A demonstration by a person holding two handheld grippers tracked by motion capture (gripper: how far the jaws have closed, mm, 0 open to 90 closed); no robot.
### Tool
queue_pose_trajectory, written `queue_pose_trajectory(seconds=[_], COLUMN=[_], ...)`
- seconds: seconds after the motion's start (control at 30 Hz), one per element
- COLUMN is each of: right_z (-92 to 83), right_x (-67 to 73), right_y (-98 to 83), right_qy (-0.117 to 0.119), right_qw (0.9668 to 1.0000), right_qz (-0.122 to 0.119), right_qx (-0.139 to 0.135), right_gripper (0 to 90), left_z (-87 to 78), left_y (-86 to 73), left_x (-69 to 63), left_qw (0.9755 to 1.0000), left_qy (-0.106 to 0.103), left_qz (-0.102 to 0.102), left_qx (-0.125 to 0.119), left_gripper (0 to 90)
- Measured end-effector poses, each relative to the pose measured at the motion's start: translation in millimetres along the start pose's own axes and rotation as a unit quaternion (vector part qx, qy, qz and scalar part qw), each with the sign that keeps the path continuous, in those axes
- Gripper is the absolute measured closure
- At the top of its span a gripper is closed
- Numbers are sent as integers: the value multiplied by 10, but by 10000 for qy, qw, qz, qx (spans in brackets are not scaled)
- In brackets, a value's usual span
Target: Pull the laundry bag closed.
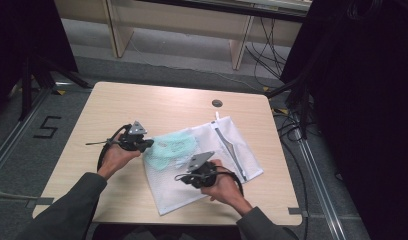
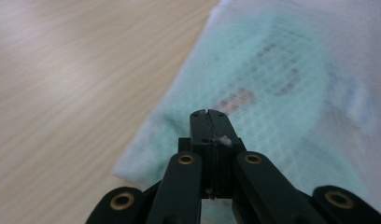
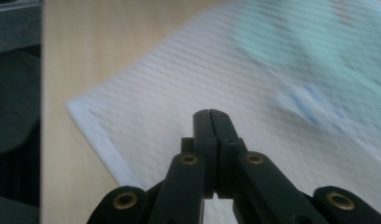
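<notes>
A white mesh laundry bag (image 1: 207, 165) with a zip lies flat across the middle of the wooden table (image 1: 142, 102). Through its mesh I see a pale green garment (image 1: 171, 147) in the bag's left half. My left gripper (image 1: 151, 143) sits at the bag's left edge, above the green patch (image 2: 272, 70), jaws pressed together with nothing between them. My right gripper (image 1: 181, 177) hovers over the bag's near part (image 3: 188, 84), pointing left, jaws also together and empty. Both gripper views are blurred.
A small dark round disc (image 1: 217, 103) sits in the table's far edge. Black cables (image 1: 292, 125) and stand legs run along the floor at the right. A wooden bench frame (image 1: 192, 30) stands beyond the table. A "5" is marked on the floor (image 1: 46, 127) at left.
</notes>
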State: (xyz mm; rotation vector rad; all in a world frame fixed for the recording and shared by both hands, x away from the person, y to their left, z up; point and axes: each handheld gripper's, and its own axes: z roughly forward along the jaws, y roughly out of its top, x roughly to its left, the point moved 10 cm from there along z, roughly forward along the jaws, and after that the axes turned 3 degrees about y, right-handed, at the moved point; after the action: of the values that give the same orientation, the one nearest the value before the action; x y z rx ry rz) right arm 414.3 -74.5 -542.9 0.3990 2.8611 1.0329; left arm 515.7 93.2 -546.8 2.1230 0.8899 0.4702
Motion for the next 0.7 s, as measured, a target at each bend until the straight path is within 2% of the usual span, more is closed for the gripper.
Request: queue_pose_trajectory(seconds=[0.03,0.07,0.1,0.13,0.17,0.2,0.23,0.27,0.3,0.37,0.4,0.43,0.47,0.5,0.53,0.6,0.63,0.67,0.7], right_z=[-52,-129,-129,-170,-267,-267,-321,-321,-354,-382,-388,-384,-378,-378,-341,-322,-281,-281,-259], right_x=[-59,-145,-145,-202,-298,-298,-383,-383,-434,-460,-479,-474,-435,-435,-414,-398,-358,-358,-330], right_y=[-61,-166,-166,-227,-421,-421,-576,-576,-700,-777,-787,-788,-793,-793,-796,-810,-822,-822,-822], right_qy=[-71,-193,-193,-276,-438,-438,-543,-543,-616,-637,-691,-625,-615,-615,-570,-556,-474,-474,-453], right_qw=[10000,9997,9997,9994,9979,9979,9968,9968,9956,9947,9947,9956,9945,9945,9949,9944,9943,9943,9941], right_qz=[59,149,149,151,428,428,481,481,561,645,588,492,680,680,597,591,468,468,439], right_qx=[35,84,84,117,234,234,346,346,423,485,490,500,514,514,579,680,829,829,886], right_gripper=[900,900,900,900,900,900,900,900,900,900,900,900,900,900,900,900,900,900,900], left_z=[-56,-91,-91,-140,-204,-204,-250,-250,-249,-200,-179,-159,-137,-137,-115,-82,-81,-82,-97], left_y=[-13,-35,-35,-73,-126,-126,-212,-212,-278,-420,-428,-429,-431,-431,-444,-475,-475,-479,-492], left_x=[-110,-175,-175,-290,-439,-439,-605,-605,-688,-882,-920,-937,-936,-936,-940,-907,-874,-848,-831], left_qw=[9999,9998,9998,9994,9986,9986,9979,9979,9972,9942,9932,9932,9929,9929,9929,9930,9932,9938,9929], left_qy=[-118,-217,-217,-342,-509,-509,-618,-618,-686,-893,-932,-947,-935,-935,-947,-884,-889,-837,-912], left_qz=[-52,-3,-3,40,131,131,146,146,176,329,421,384,445,445,390,391,320,263,222], left_qx=[-38,-4,-4,37,96,96,134,134,229,508,560,561,578,578,611,677,687,690,725], left_gripper=[897,897,896,896,896,896,896,896,896,895,895,895,895,893,893,893,893,893,890])
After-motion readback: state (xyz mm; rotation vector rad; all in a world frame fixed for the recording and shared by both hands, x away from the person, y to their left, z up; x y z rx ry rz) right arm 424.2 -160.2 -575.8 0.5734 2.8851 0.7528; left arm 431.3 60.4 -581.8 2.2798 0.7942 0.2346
